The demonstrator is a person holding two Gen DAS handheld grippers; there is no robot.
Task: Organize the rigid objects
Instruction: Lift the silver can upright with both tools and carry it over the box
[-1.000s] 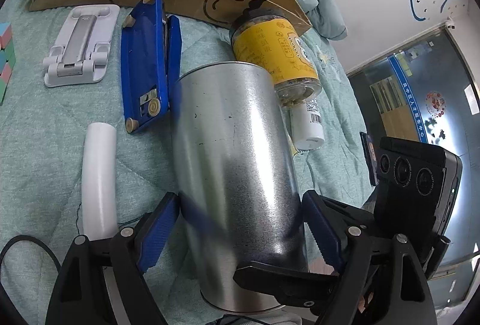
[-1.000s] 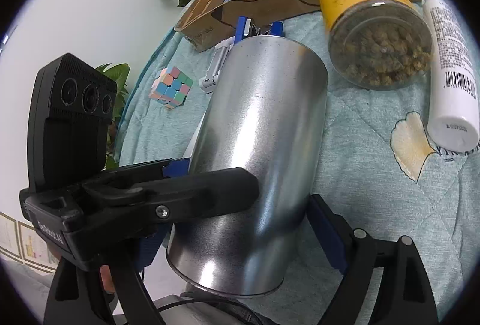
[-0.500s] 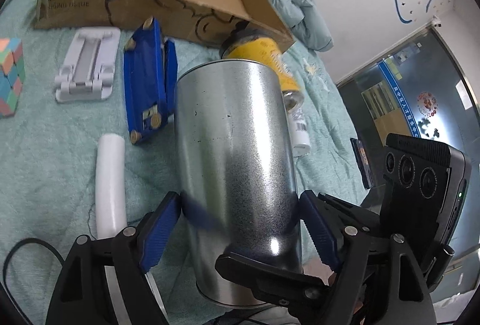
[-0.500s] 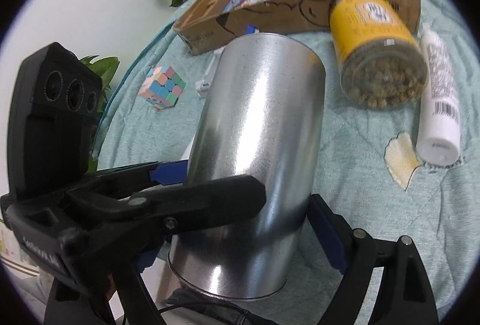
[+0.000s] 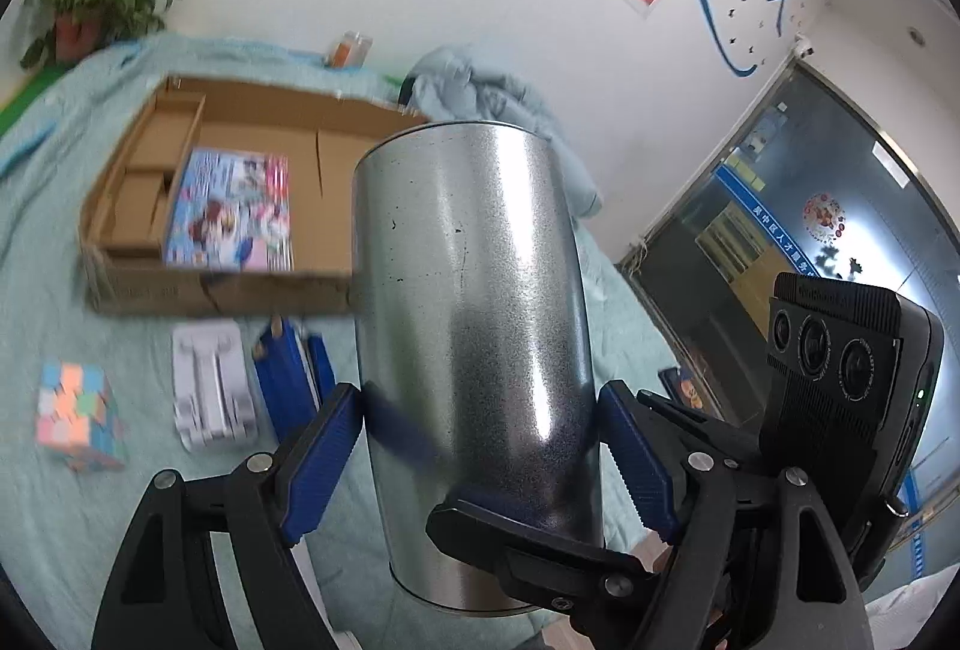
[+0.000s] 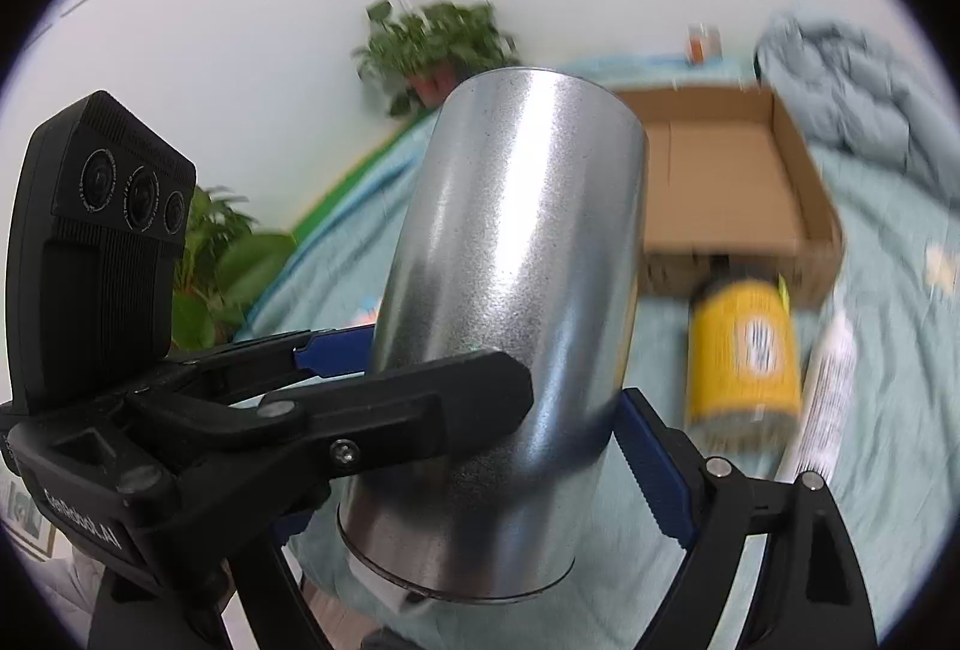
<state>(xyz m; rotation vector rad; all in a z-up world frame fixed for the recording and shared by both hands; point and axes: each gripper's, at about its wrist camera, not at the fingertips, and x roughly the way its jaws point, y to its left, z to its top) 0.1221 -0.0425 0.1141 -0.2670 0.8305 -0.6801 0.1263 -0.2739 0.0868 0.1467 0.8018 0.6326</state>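
A tall shiny metal can (image 5: 474,302) hangs above the teal bedspread, gripped near its lower end from two sides. My left gripper (image 5: 480,464) is shut on the metal can, its blue pads (image 5: 324,458) pressed to the can's flanks. My right gripper (image 6: 480,494) is shut on the same can (image 6: 510,290); its right pad (image 6: 654,470) touches the wall, while its left pad is hidden behind the left gripper's black finger (image 6: 414,398). Beyond the can lies an open cardboard box (image 5: 228,284) with a colourful booklet (image 5: 234,212) in it.
On the bedspread lie a pastel puzzle cube (image 5: 75,416), a white phone stand (image 5: 210,386), a blue folded tool (image 5: 288,380), a yellow-labelled jar (image 6: 744,350) and a white bottle (image 6: 828,380). A crumpled grey-blue quilt (image 6: 858,80) and potted plants (image 6: 432,44) stand by the wall.
Both grippers have risen together with the can, lifting it off the bedspread. The objects on the bed now look farther below, and the box's inside has come into view.
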